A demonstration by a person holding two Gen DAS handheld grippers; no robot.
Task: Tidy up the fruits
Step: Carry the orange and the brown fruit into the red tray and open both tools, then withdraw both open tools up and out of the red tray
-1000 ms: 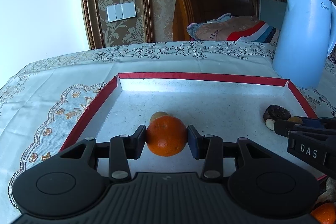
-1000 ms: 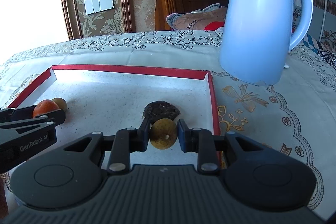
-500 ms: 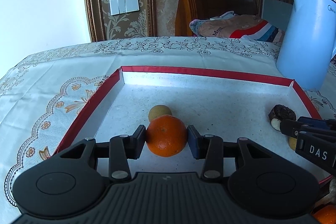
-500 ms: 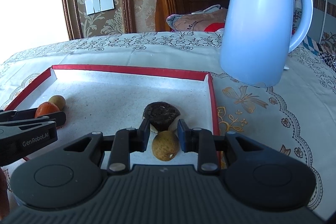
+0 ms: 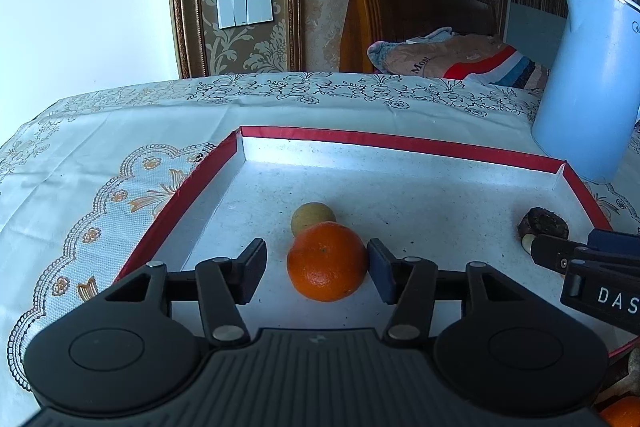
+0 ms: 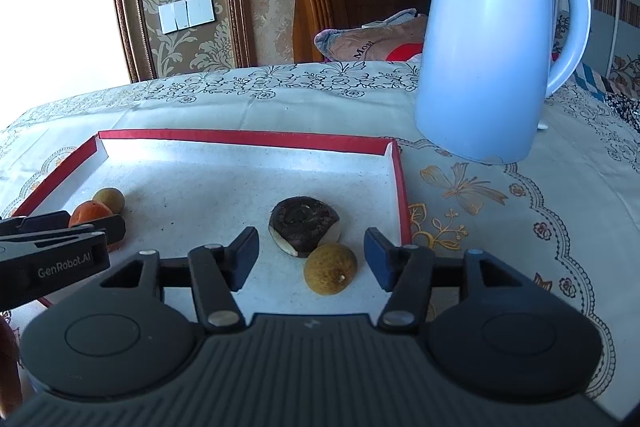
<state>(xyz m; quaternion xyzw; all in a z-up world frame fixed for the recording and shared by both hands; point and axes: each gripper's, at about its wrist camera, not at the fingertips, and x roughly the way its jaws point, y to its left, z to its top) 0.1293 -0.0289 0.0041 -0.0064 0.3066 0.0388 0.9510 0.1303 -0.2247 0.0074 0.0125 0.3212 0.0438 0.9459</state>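
Left wrist view: left gripper (image 5: 316, 269) released, jaws just opened, orange (image 5: 327, 261) resting between them on the floor of the red-rimmed tray (image 5: 400, 143), clear of the left pad, close to or grazing the right. Just behind the orange, a small tan fruit (image 5: 313, 218), apparently touching it. Likely firm, round, smooth-skinned and prone to roll; best pinched across its widest middle. At the right edge, the right gripper (image 5: 560, 255) near a dark round thing (image 5: 543, 223); pale blue kettle (image 5: 592, 83) on the surface beyond the tray's far right corner.

Right wrist view: right gripper (image 6: 310, 259) also released, jaws just opened, a small yellow-brown fruit (image 6: 330, 268) lying free between them, nearer the right pad. Probably light, thin-shelled, easily crushed; gentle squeeze across the middle advised. Dark round thing (image 6: 305, 224) touching or just behind it, crowding any approach from the far side. Tray wall just to the right; kettle (image 6: 484, 55) well beyond. Left gripper (image 6: 76, 227) at the left edge, beside the orange (image 6: 89, 211).
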